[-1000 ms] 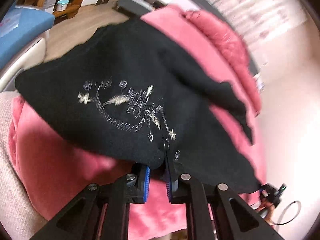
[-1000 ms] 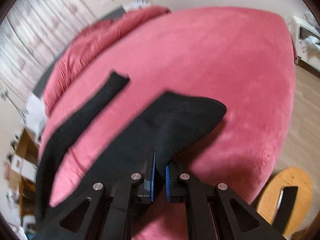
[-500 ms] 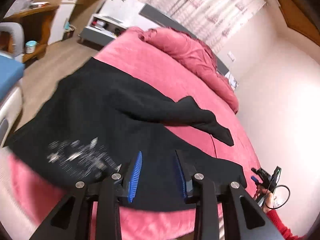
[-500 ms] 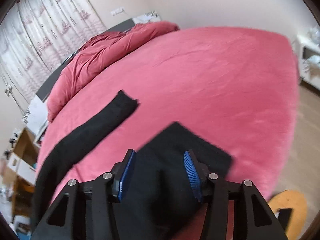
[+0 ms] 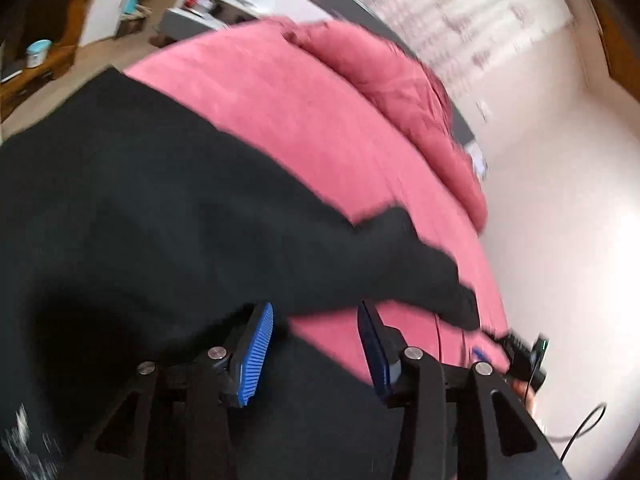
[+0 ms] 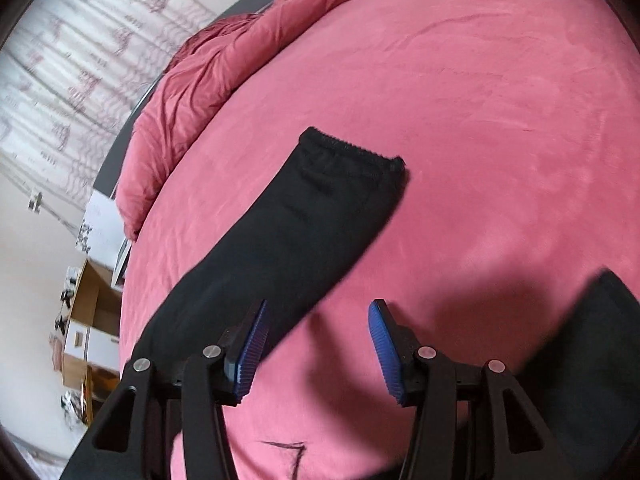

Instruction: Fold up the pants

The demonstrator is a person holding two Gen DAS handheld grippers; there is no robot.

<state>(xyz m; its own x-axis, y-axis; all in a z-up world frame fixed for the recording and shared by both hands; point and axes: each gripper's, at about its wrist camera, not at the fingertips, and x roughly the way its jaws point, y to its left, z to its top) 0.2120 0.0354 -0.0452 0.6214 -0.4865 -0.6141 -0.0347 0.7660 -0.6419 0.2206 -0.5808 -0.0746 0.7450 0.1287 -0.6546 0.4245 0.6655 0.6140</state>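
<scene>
Black pants (image 5: 152,208) lie spread on the pink bed cover (image 5: 288,112). In the left wrist view one leg runs right to a cuff (image 5: 456,296). My left gripper (image 5: 316,320) is open and empty above the pants, its blue pads apart. In the right wrist view a leg (image 6: 304,224) ends in a ribbed cuff (image 6: 352,152), and the other leg's end (image 6: 600,340) lies at the right. My right gripper (image 6: 318,320) is open and empty above the bed cover (image 6: 480,120) between the two legs.
A bunched pink duvet (image 6: 224,56) lies at the head of the bed, with curtains (image 6: 60,80) behind. Cardboard boxes (image 6: 88,320) stand on the floor at the left. A wooden desk (image 5: 36,64) and a grey cabinet (image 5: 200,12) stand beyond the bed.
Both grippers were shut on the pants a second ago, then opened and let go. The pants now lie on the bed, and both grippers have moved over them.
</scene>
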